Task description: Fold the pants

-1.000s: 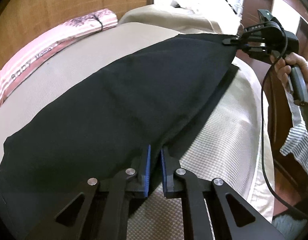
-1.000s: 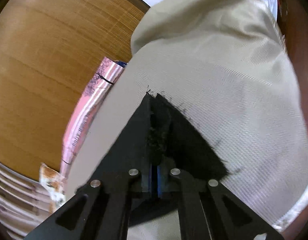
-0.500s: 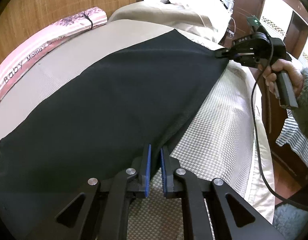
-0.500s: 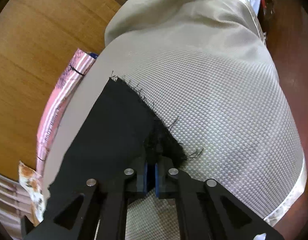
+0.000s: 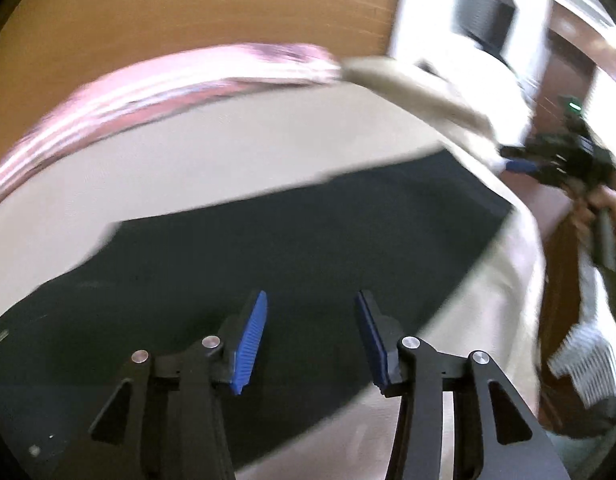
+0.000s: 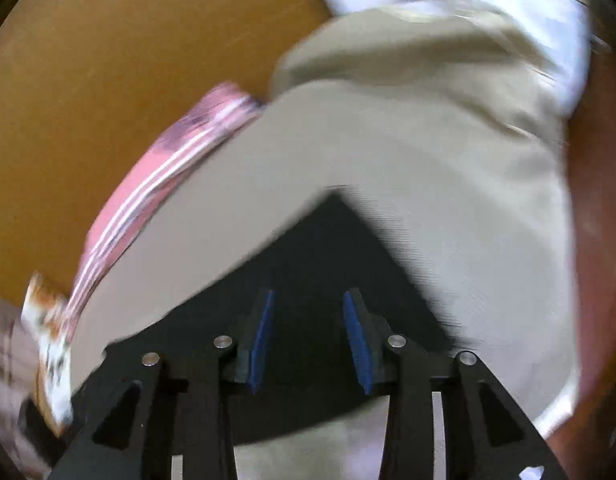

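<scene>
Both grippers had let go of the black pants point(image 5: 308, 248) since the earlier frames and drawn back from them. Largest was the beige bed point(image 5: 212, 168), on which the pants lay flat. A pink striped pillow point(image 5: 156, 92) lay along its far edge. Left gripper point(image 5: 311, 300) and right gripper point(image 6: 308, 296) hung above the cloth, fingers spreading, nothing between them.

From my remote controls, matt black cloth pants point(image 5: 292, 248) lie on the bed's point(image 5: 236, 148) beige woven cover, beside a pink striped fabric pillow point(image 6: 156, 184), a smooth wooden wall point(image 5: 188, 12) and ribbed blue fingers point(image 5: 250, 344).
</scene>
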Demonstrator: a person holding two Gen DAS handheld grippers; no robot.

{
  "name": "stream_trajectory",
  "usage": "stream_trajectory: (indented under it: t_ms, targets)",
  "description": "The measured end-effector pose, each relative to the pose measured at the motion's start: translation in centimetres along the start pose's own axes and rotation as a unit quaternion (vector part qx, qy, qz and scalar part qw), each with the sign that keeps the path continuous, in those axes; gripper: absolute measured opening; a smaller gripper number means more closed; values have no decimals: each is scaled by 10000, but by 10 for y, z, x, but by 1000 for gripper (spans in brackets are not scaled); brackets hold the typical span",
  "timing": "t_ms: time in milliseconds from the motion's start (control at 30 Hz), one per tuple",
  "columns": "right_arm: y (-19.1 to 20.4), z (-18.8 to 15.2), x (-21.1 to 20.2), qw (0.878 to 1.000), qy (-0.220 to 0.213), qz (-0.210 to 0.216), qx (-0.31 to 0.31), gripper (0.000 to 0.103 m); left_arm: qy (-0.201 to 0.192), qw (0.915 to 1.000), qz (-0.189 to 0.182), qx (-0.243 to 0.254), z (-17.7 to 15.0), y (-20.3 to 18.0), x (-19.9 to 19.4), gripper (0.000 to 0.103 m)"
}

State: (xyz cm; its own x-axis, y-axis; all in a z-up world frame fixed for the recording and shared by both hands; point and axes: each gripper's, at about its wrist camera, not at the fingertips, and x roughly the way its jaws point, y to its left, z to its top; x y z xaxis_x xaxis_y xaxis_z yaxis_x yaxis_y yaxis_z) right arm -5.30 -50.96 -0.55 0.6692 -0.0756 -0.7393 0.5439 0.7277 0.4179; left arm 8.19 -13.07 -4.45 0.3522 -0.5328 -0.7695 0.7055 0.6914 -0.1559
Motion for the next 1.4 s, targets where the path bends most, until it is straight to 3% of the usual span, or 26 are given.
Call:
stream_trajectory:
  t_ms: [133, 333, 467, 633, 767, 800, 867, 967, 1133, 1200, 1233, 1300, 1400]
  targets:
    - [92, -5, 50, 9901, 666, 730, -995, 35, -97, 9956, 657, -661, -11, 59, -15, 47]
    - [227, -35, 144, 9448, 1891, 1690, -2073, 35, -50, 9848, 1183, -1274, -34, 116, -31, 47]
    - [294, -60, 200, 9096, 2567, 2048, -2545, 35, 106, 9812, 1211, -1499, -51, 136, -33, 47]
    - [343, -85, 249, 8791, 3088, 2142, -2932, 36, 39, 9811, 1083, -1601, -65, 144, -35, 47]
    - [359, -95, 274, 8598, 3477, 2279, -2964, 39, 14, 9812, 989, -1657, -66, 147, -37, 47]
    - [363, -97, 279, 8547, 3570, 2343, -2953, 35, 11, 9811, 968, -1677, -66, 148, -37, 47]
    - [372, -100, 278, 8491, 3532, 2529, -3004, 12, 11, 9807, 934, -1717, -65, 149, -38, 47]
    - [380, -87, 270, 8569, 3177, 2662, -3065, 11, -30, 9798, 894, -1789, -66, 152, -40, 47]
    - [382, -103, 285, 8675, 2855, 2187, -3436, 9, -72, 9796, 886, -1800, -67, 153, -41, 47]
    - [380, -105, 288, 8728, 2739, 2193, -3393, 9, -42, 9798, 913, -1781, -66, 153, -41, 47]
    - [379, -104, 286, 8739, 2720, 2190, -3380, 13, -4, 9797, 922, -1783, -64, 153, -41, 47]
    - [377, -101, 279, 8787, 2670, 2147, -3325, 33, 72, 9785, 949, -1827, -58, 153, -42, 47]
    - [372, -83, 250, 8949, 2232, 2117, -3233, 41, -1, 9768, 1062, -1861, -42, 151, -50, 47]
